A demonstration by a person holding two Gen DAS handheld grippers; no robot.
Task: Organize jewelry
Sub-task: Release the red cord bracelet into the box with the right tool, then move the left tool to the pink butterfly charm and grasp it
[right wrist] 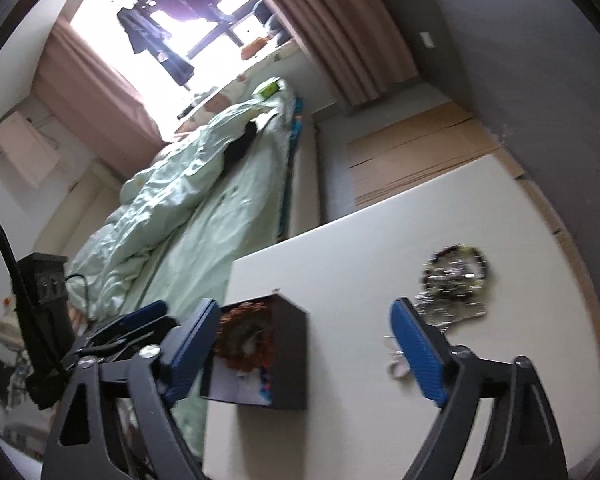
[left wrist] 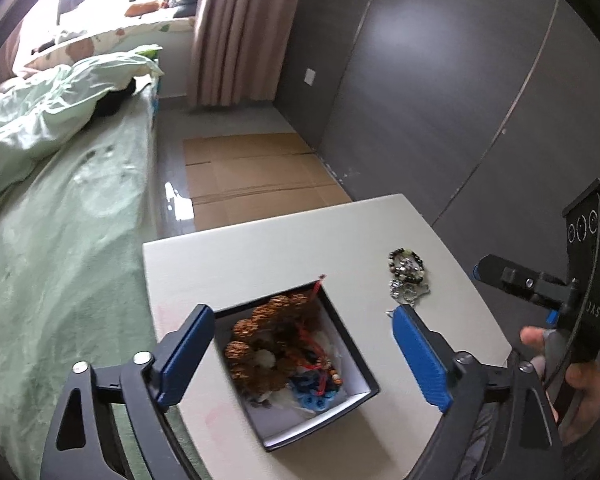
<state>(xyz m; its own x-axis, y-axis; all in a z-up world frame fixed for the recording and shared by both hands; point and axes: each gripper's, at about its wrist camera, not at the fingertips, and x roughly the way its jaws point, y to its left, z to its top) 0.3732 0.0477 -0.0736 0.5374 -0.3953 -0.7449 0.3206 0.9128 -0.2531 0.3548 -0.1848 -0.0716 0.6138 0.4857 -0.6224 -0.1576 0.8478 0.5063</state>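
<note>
A black box (left wrist: 356, 364) with a white inside stands on the white table (left wrist: 268, 248). It holds brown bead bracelets (left wrist: 260, 336), red cord and blue beads (left wrist: 312, 394). A dark bead bracelet with silver jewelry (left wrist: 407, 276) lies on the table right of the box. My left gripper (left wrist: 304, 354) is open, above the box, and empty. My right gripper (right wrist: 306, 354) is open and empty above the table, between the box (right wrist: 288, 352) and the jewelry pile (right wrist: 454, 280). A small ring-like piece (right wrist: 396, 364) lies by its right finger. The right gripper also shows in the left wrist view (left wrist: 512, 280).
A bed with green bedding (left wrist: 60, 216) runs along the table's left side. Flat cardboard (left wrist: 256, 176) lies on the floor beyond the table. A dark grey wall (left wrist: 440, 100) is on the right. Curtains (left wrist: 236, 32) and a window are at the back.
</note>
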